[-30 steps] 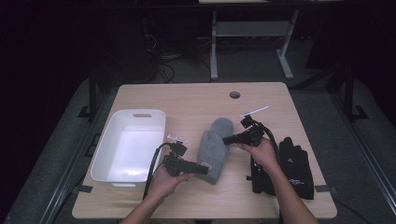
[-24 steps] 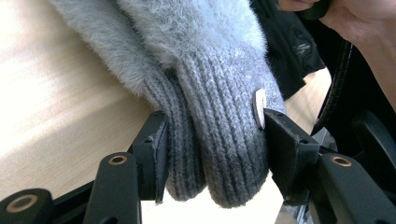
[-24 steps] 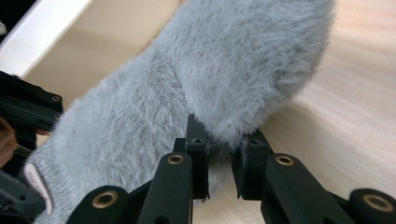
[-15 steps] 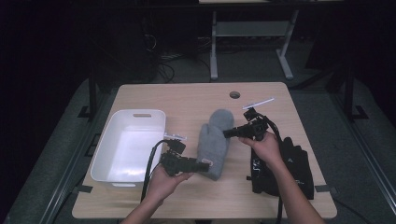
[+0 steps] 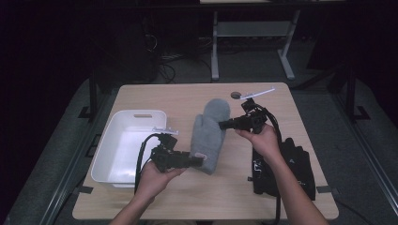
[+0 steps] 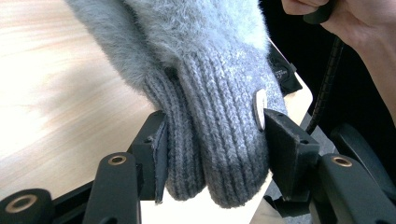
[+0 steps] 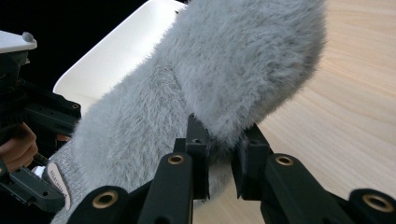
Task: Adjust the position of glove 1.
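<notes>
Item: grey fuzzy mitten (image 5: 209, 133), being held above the wooden table (image 5: 187, 98), stretched between two claws, just right of the white plastic bin (image 5: 123, 136).

Left gripper (image 5: 196, 160): jaws are pinching the ribbed knit cuff (image 6: 219, 140) from both sides; a small pale tag (image 6: 259, 108) is lying against one pad.

Right gripper (image 5: 224, 124): jaws are pressing together on the furry tip end (image 7: 243, 70), with the mitten running away toward the bin.

Also present: black gloves (image 5: 286, 164) lying at the table's right edge, well apart from the mitten.
</notes>
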`<state>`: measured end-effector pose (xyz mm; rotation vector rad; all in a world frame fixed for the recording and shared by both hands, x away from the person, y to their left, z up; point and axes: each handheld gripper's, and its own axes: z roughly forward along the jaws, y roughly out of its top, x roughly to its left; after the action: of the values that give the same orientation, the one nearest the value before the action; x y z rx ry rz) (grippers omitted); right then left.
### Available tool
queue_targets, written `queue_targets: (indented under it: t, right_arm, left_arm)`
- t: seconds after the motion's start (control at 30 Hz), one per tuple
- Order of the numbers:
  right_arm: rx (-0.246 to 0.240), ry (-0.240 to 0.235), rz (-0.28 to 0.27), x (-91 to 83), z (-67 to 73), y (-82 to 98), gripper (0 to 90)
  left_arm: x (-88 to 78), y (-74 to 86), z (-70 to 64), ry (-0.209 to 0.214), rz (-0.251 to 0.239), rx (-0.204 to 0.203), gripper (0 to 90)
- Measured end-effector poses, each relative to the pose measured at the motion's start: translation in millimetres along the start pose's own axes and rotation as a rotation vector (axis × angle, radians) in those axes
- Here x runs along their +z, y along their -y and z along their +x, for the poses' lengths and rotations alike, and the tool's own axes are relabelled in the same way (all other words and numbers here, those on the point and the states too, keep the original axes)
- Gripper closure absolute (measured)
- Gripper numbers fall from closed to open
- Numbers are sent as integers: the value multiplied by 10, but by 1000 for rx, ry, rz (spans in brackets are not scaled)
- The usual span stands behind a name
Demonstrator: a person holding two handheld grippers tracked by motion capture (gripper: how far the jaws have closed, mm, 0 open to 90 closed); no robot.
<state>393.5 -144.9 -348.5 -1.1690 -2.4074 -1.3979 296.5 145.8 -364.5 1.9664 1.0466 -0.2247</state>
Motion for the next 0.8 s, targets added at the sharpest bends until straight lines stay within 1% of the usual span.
queue_targets:
  t: [0.03,0.07,0.13,0.3,0.33,0.4,0.5,0.6,0.8]
  right_arm:
    - [-3,-2,-4,9,19,-22,781]
    - [-4,-3,-5,13,32,-36,781]
    - [-7,-5,-4,29,66,-76,781]
    - [-20,-14,-12,69,153,-185,782]
    - [-32,-14,-12,77,166,-210,782]
    - [-32,-19,-13,99,207,-261,782]
    - [-46,-19,-7,144,262,-342,782]
    - [-50,-25,-4,193,323,-415,782]
    - [-70,-30,4,312,437,-546,783]
  left_arm:
    - [-17,-1,4,0,-2,-3,453]
    - [-42,-4,17,1,-1,2,453]
    - [-88,-4,23,-5,-11,-7,453]
    - [-226,-21,44,-14,-26,3,453]
    - [-255,-23,46,-17,-30,0,453]
    - [-312,-27,59,-23,-37,0,453]
    - [-395,-26,88,-31,-47,4,452]
    - [-475,-19,124,-33,-55,-6,452]
    - [-632,12,194,-48,-77,-16,453]
